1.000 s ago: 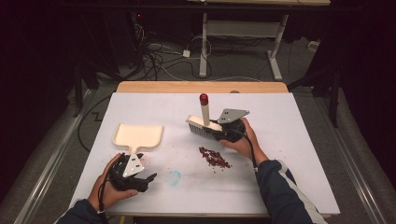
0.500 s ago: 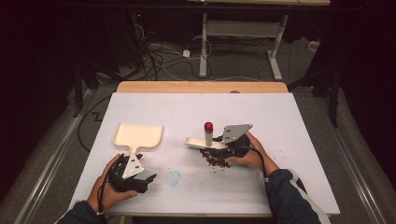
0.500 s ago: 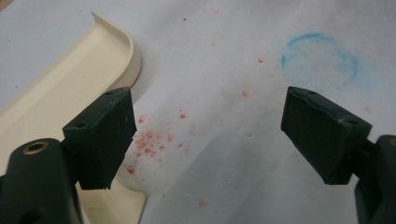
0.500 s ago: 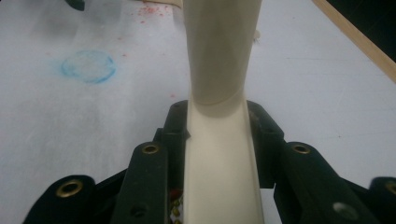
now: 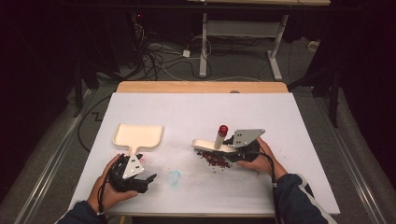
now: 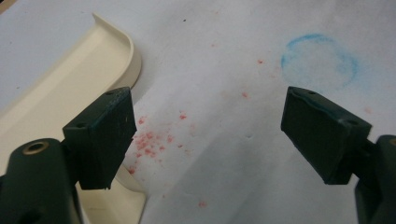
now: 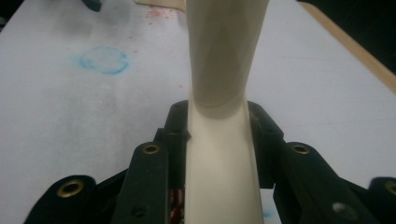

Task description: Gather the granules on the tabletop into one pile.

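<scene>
One cream brush [image 5: 212, 147] with red-tipped handle, clamped in right tongs [image 5: 232, 148], left tongs [image 5: 140, 179] apart.

- The high view looks forward and down from above the person's side, taking in the whole white table [image 5: 280, 121], with floor and cables beyond its far edge
- The left gripper view sits low and very near the tabletop, looking along two spread black jaws at the cream dustpan [image 6: 60, 98] and a blue ring mark [image 6: 320, 60]
- The right gripper view looks along its jaws, close on the cream brush handle [image 7: 224, 93], toward the table's left part
- All three share the blue ring mark [image 5: 173, 178] [image 7: 103, 60] and the red specks beside the dustpan
</scene>
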Tool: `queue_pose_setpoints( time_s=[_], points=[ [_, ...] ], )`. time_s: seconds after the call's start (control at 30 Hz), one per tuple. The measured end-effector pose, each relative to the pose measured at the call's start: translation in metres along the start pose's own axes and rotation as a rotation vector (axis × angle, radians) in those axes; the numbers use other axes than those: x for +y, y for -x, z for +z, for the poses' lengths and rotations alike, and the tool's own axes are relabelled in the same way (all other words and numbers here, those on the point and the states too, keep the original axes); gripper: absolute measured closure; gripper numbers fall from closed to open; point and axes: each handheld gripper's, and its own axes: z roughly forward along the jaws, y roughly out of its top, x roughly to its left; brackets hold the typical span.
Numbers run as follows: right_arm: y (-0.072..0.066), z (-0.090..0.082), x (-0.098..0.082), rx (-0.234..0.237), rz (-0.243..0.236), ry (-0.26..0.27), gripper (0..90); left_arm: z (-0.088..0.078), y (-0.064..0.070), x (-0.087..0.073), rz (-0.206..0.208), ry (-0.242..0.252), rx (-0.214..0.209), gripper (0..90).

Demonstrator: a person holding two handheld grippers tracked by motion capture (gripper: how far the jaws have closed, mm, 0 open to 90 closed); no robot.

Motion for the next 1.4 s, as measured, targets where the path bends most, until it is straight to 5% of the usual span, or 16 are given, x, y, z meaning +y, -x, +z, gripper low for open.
queue_pose_setpoints(
  time_s=[0.3, 0.53, 0.73, 1.13, 1.4],
  points=[
    [0.011, -0.026, 0.001, -0.176, 0.081, 0.077, 67.3, 0.000, 0.000, 0.001, -0.002, 0.007, 0.003, 16.9],
    [0.003, -0.056, 0.010, -0.310, 0.121, 0.021, 67.2, -0.003, 0.001, 0.001, 0.003, 0.012, 0.008, 17.0],
    [-0.007, -0.083, 0.010, -0.326, 0.196, 0.001, 67.2, -0.003, 0.000, 0.001, 0.002, 0.015, 0.008, 16.9],
    [-0.035, -0.124, 0.005, -0.326, 0.271, -0.118, 67.2, -0.005, -0.001, 0.002, 0.003, 0.022, 0.016, 16.9],
    [-0.043, -0.164, -0.004, -0.246, 0.347, -0.178, 67.2, -0.005, 0.000, 0.002, 0.005, 0.020, 0.014, 16.9]
  ],
)
